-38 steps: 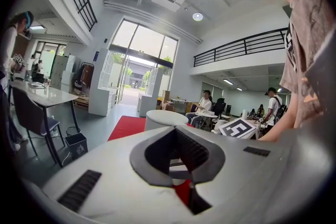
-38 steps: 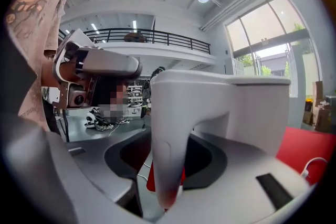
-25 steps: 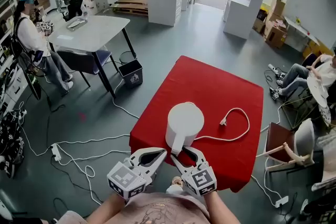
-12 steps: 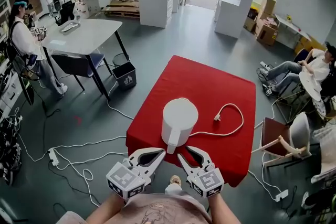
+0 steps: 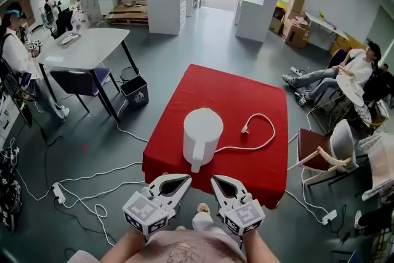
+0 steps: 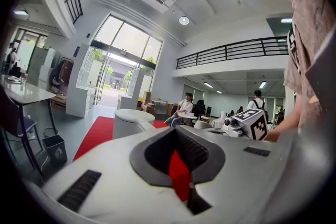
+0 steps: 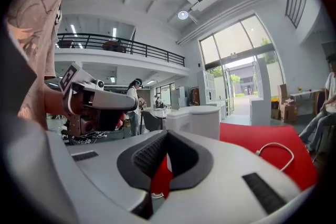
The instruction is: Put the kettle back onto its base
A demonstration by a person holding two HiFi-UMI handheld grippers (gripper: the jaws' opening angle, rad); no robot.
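Right gripper (image 5: 217, 182) was off the kettle (image 5: 202, 132). A second earlier its jaws stood wide at the near end of the handle (image 5: 196, 163). At this moment they were fully closed with nothing between them, and the gripper had backed off to just past the near edge of the red table (image 5: 246, 92), clear of the handle.

Left gripper (image 5: 184, 179) was just beside it on the left. Its jaws were closed and empty too, same as before, and it had also drifted back a little. Neither gripper touched anything.

The kettle stood upright on the near-middle part of the table, handle pointing at the near edge. It hadn't shifted on the cloth across the three head views.

The base wasn't visible as a separate part, hidden under the kettle body. A white cord (image 5: 265, 138) came out from under the kettle's right side and looped right. It ended at a plug (image 5: 244, 129) lying loose on the cloth, just right of the kettle.

My read: that was a release and retreat, so the kettle was most likely already seated on its base and the task was effectively done. Open item: these views couldn't confirm it was seated flat. It showed no tilt from above.
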